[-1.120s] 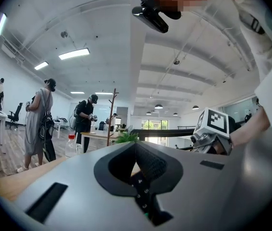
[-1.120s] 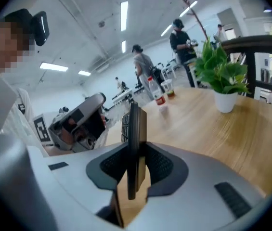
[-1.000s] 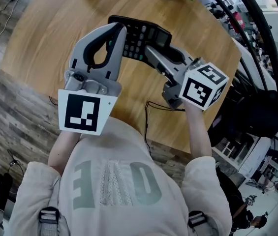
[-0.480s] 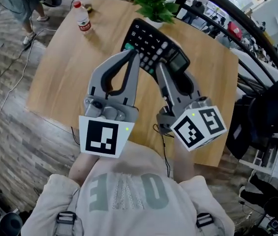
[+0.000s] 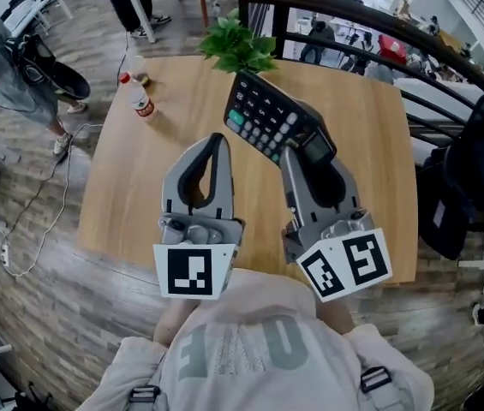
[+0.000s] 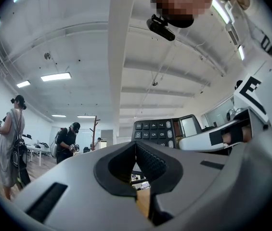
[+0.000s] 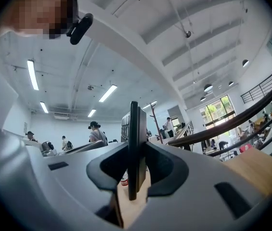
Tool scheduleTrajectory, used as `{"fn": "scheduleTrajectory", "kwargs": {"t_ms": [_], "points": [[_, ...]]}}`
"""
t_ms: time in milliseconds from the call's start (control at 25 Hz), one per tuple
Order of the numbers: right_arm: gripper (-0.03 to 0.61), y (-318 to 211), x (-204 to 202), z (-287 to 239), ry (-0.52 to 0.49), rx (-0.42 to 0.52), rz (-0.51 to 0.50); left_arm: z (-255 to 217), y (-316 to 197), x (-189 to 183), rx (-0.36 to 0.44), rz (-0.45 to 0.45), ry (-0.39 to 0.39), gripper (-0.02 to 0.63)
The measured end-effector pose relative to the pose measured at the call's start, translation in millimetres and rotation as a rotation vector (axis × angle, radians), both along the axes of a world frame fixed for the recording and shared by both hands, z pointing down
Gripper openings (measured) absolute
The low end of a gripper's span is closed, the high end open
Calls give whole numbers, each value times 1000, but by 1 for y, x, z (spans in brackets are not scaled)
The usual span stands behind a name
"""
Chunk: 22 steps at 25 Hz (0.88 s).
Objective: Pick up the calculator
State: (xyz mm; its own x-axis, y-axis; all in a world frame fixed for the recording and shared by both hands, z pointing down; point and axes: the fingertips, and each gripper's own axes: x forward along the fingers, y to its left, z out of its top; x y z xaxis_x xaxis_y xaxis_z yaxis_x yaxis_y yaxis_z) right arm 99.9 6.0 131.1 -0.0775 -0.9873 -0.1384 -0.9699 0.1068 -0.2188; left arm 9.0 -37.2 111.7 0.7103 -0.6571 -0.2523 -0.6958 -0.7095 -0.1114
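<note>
The calculator (image 5: 269, 120) is up in the air above the wooden worktop (image 5: 130, 195), not touching it. It is black, with rows of keys and a small screen at one end. The right gripper (image 5: 303, 151) has it by the screen end. In the right gripper view the calculator stands on its edge between the jaws, and the two pads press on its flat sides. The jaws are only a little way apart, just as wide as the calculator is thick.

The left gripper (image 5: 218, 142) is just beside the right one, to its left. It holds nothing – its jaws are closed together at the tips. In the left gripper view the calculator shows past those tips, a bit to the right, keys facing the camera.

At the far edge of the worktop stands a green plant (image 5: 240, 45). Near the far left corner is a bottle (image 5: 141, 101) with a red cap. Behind the worktop runs a dark railing (image 5: 353, 11). On the floor to the left is a person (image 5: 6, 58) in grey.
</note>
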Motion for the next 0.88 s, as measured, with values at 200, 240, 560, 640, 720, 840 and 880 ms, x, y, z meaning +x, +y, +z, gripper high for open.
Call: {"fn": "scheduleTrajectory", "kwargs": {"t_ms": [200, 240, 560, 640, 720, 840, 880], "points": [[101, 16, 4, -7, 53, 21, 45, -5, 3, 5, 22, 2, 21, 9], [101, 17, 5, -8, 60, 24, 54, -6, 2, 5, 27, 5, 27, 9], [103, 23, 10, -8, 88, 20, 96, -7, 6, 2, 24, 9, 30, 9], [103, 24, 13, -7, 97, 18, 106, -9, 6, 2, 30, 2, 33, 9], [103, 25, 16, -7, 108, 15, 119, -12, 7, 2, 40, -2, 39, 9], [103, 27, 17, -5, 109, 12, 128, -16, 10, 1, 53, 7, 51, 9], [103, 28, 17, -5, 111, 11, 131, -15, 10, 1, 52, 6, 48, 9]]}}
